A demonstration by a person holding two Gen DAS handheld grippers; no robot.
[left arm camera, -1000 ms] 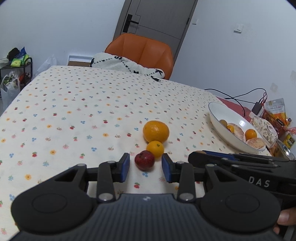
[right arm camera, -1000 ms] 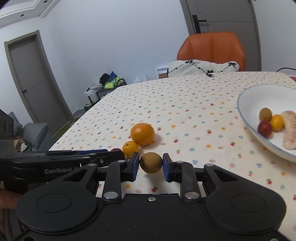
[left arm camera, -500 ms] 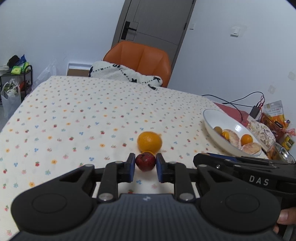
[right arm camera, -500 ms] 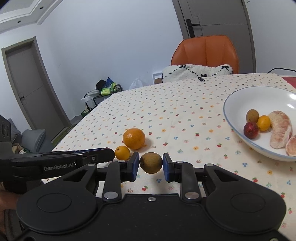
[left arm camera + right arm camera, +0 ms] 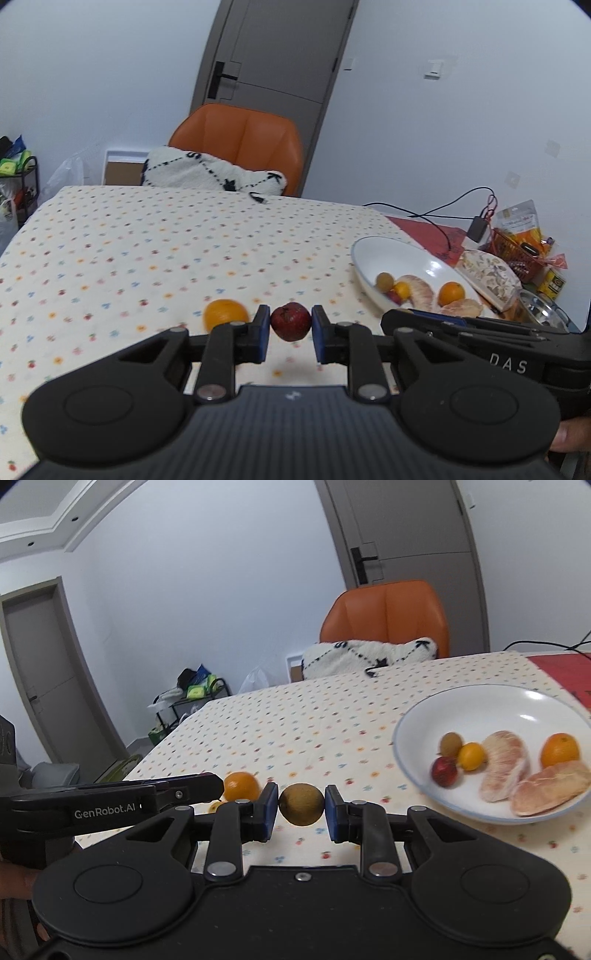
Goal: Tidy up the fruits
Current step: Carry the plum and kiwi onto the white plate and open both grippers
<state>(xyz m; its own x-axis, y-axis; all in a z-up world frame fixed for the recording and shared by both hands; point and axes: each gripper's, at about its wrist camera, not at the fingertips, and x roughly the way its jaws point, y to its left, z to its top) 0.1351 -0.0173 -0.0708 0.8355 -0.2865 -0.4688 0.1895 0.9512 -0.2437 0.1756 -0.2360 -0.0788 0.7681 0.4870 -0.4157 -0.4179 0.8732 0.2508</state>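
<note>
Left gripper (image 5: 290, 326): clenched on a dark red fruit (image 5: 290, 321), pinched at its widest part between the blue pads, clear of the tablecloth (image 5: 147, 251). Grip across the middle presumably chosen to keep a round fruit from rolling out.

Right gripper (image 5: 301, 805): clenched on a brown kiwi (image 5: 301, 804), centred between the pads, likewise off the cloth.

White bowl (image 5: 417, 775): ahead and right of the right fingers; holds a second kiwi, a red fruit, small citrus, an orange and peeled pomelo segments. Probable destination, since sorted fruit is gathered there.

Orange (image 5: 225, 314): on the cloth, just left of and beyond the left fingers, not gripped. Smaller orange fruit (image 5: 215, 806): barely visible behind the right gripper's left finger.

Judgement: both fruits carried toward the bowl; two left on the cloth.
</note>
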